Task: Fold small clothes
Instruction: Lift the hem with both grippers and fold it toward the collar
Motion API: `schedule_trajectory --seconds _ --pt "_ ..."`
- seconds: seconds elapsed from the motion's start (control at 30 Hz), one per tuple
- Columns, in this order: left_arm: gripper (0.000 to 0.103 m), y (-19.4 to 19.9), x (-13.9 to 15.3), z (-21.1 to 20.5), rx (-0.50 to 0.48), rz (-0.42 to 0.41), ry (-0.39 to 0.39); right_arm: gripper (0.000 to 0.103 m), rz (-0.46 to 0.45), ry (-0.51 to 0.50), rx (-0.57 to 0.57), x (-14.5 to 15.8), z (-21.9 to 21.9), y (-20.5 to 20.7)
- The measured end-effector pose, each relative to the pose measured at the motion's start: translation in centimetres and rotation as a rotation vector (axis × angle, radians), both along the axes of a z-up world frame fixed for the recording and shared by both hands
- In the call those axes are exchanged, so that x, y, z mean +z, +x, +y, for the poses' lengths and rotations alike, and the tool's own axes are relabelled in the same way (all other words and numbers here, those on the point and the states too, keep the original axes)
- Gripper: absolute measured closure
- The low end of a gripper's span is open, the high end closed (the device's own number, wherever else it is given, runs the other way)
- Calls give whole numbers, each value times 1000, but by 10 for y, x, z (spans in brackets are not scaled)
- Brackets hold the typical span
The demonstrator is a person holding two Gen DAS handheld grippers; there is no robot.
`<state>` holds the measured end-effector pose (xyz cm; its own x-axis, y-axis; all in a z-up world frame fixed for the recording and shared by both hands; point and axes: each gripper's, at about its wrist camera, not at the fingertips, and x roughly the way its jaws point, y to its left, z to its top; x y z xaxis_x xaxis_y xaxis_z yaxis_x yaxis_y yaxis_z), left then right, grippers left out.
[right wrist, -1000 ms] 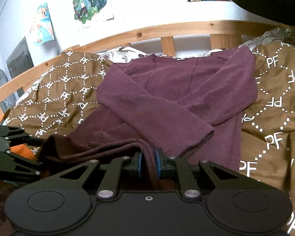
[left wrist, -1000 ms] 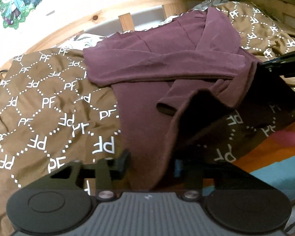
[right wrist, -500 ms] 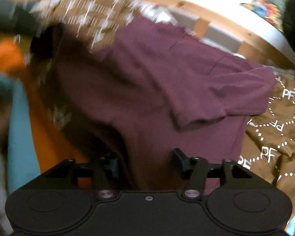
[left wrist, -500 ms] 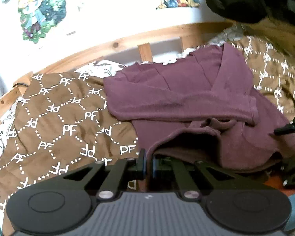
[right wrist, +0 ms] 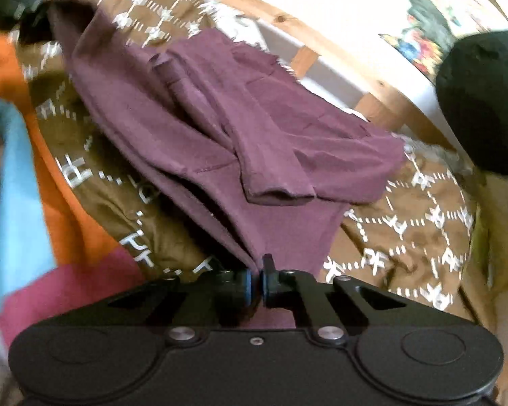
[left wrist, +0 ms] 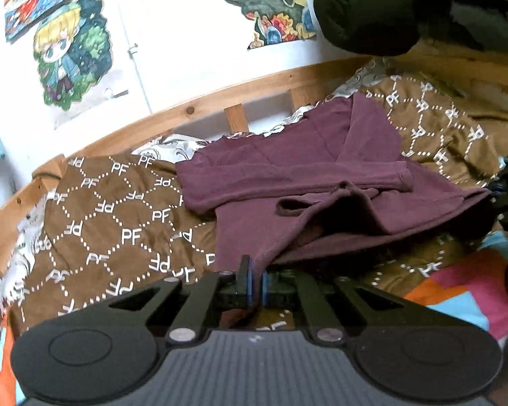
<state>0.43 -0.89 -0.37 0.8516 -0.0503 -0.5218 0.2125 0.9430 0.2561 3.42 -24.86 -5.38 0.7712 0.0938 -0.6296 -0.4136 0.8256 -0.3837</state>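
A maroon long-sleeved shirt [left wrist: 288, 176] lies on a brown blanket with white "PF" print [left wrist: 118, 223], its sleeves folded across the body. My left gripper [left wrist: 255, 280] is shut on the shirt's near hem corner, lifted off the blanket. My right gripper [right wrist: 256, 282] is shut on the other hem corner of the shirt [right wrist: 227, 128], which stretches away from it. The right gripper also shows at the right edge of the left wrist view [left wrist: 506, 196].
A wooden bed rail [left wrist: 220, 101] runs behind the blanket, below a white wall with posters [left wrist: 71, 50]. A dark rounded object [left wrist: 365, 3] hangs at upper right. An orange, blue and pink cover [left wrist: 457, 291] lies at the near side.
Both grippers closed on the shirt's hem corners, the left first and the right after briefly opening and re-gripping. The hem now hangs raised between them, and both views have swung.
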Motion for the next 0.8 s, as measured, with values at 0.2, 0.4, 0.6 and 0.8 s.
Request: schedule_trajectory --seconds 0.2,0.4,0.6,0.8 --pt "99 -26 21 19 -32 6 -75 99 -80 66 -6 41 -12 -39" --pt "99 -60 58 54 -81 21 -191 99 -31 179 50 92 -13 -84" --pt "98 -76 84 56 -144 38 -160 99 -15 234 116 136 -18 -115" --pt "98 -23 96 59 -86 70 -218 99 -67 228 113 144 -14 -92"
